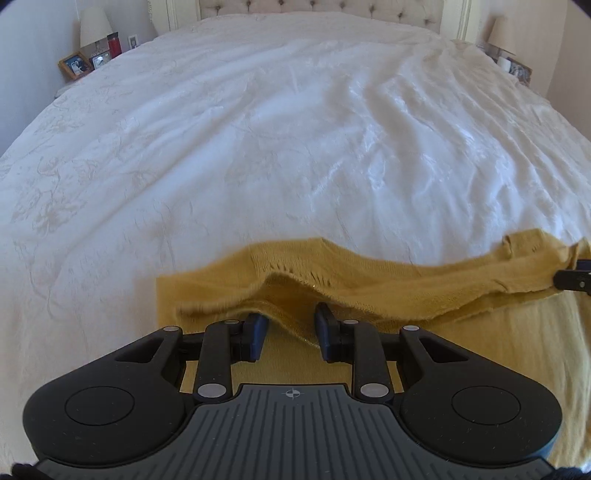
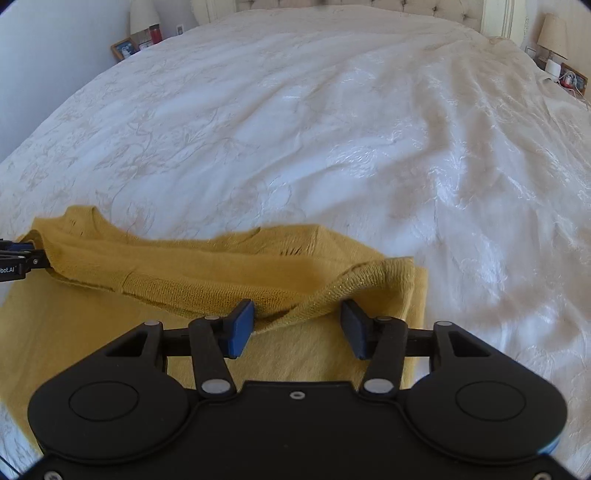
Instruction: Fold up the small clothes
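Your mustard-yellow knitted garment (image 1: 369, 284) lies on the near part of the white embroidered bedspread (image 1: 258, 129), its far edge folded back over the flat lower layer so that a raised doubled ridge runs across it from side to side.

Your left gripper (image 1: 291, 334) sits at the left part of that ridge. Its jaws stand apart with a moderate gap, and the knitted hem of the upper layer dips down between them. The cloth passes through the gap, but the blue pads do not press on it from both sides.

Your right gripper (image 2: 298, 326) sits at the right part of the ridge, near the garment's right edge. Its jaws are spread wider, and a ribbed, glittery band of the hem (image 2: 332, 291) arches loosely between them, close to the left pad and clear of the right one. Nothing is clamped there either.

In each wrist view the other gripper's tip shows at the frame edge, touching the end of the folded ridge.

Beyond the garment the bedspread runs wrinkled up to a tufted headboard (image 1: 321, 7). A red bottle (image 1: 114, 45) and a wooden picture frame (image 1: 75, 65) stand beside a lamp (image 1: 95, 22) at the left.
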{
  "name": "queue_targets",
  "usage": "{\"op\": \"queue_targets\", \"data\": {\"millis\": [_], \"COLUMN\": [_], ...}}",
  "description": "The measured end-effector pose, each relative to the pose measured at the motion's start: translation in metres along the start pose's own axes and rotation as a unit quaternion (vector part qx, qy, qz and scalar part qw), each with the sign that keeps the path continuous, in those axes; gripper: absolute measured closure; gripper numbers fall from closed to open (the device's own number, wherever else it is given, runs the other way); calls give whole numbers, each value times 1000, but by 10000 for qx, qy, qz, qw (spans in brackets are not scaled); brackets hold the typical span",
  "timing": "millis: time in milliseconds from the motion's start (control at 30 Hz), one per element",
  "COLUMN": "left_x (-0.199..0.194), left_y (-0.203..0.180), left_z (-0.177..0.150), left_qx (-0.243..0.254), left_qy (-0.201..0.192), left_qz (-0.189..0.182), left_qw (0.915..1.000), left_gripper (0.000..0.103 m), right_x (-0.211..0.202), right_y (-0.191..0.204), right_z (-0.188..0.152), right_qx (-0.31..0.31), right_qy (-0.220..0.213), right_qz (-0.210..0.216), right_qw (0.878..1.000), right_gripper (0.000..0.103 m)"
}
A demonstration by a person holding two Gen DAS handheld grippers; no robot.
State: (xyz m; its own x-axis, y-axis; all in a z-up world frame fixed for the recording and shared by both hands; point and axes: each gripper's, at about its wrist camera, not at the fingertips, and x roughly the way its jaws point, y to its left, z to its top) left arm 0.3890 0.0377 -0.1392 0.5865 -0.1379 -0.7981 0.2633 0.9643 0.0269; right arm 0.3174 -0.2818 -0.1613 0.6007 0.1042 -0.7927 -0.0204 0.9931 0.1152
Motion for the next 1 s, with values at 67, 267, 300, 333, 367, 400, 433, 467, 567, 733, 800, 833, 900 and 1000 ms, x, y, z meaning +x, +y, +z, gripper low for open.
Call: {"op": "queue_targets", "data": {"millis": [67, 267, 300, 333, 367, 400, 433, 467, 567, 733, 800, 833, 900, 1000], "left_x": [0, -14, -17, -18, -20, -22, -23, -24, -34, -53, -58, -62, -67, -69], "left_y": [7, 13, 11, 7, 4, -1, -6, -10, -20, -31, -32, -30, -26, -22], "left_z": [13, 24, 21, 16, 11, 2, -6, -14, -47, -99, -113, -120, -128, -132], "left_qx": [-127, -351, -317, -258, -202, -132, -83, -39, 29, 171, 224, 242, 217, 218], "left_qy": [-110, -312, -291, -250, -203, -124, -42, 61, 414, 868, 990, 1041, 1125, 1213], "left_qz": [88, 176, 140, 96, 69, 54, 39, 1, -109, -150, -114, -73, -40, -29], "left_qw": [9998, 9987, 9990, 9993, 9996, 9998, 9999, 10000, 9991, 9960, 9948, 9943, 9934, 9924], "left_gripper": [76, 71, 66, 64, 63, 62, 62, 62, 62, 56, 52, 50, 47, 46], "right_x": [3, -12, -15, -16, -18, -19, -19, -20, -27, -39, -43, -45, -50, -54], "right_y": [-11, -26, -25, -24, -21, -17, -13, -8, 6, 28, 33, 34, 34, 27], "right_z": [12, 20, 17, 14, 10, 5, 0, -6, -28, -69, -86, -93, -105, -117], "right_qx": [251, 723, 732, 719, 681, 622, 552, 485, 290, -164, -328, -380, -438, -191], "right_qy": [-80, -287, -275, -245, -203, -147, -80, -4, 237, 654, 876, 956, 1088, 1278], "right_qz": [-103, -101, -81, -51, -23, 6, 29, 43, 98, 85, 3, -34, -104, -179], "right_qw": [9996, 9969, 9969, 9971, 9975, 9980, 9984, 9988, 9992, 9977, 9956, 9947, 9930, 9915], "right_gripper": [45, 42, 41, 37, 34, 29, 26, 26, 19, 10, 10, 9, 6, 4]}}
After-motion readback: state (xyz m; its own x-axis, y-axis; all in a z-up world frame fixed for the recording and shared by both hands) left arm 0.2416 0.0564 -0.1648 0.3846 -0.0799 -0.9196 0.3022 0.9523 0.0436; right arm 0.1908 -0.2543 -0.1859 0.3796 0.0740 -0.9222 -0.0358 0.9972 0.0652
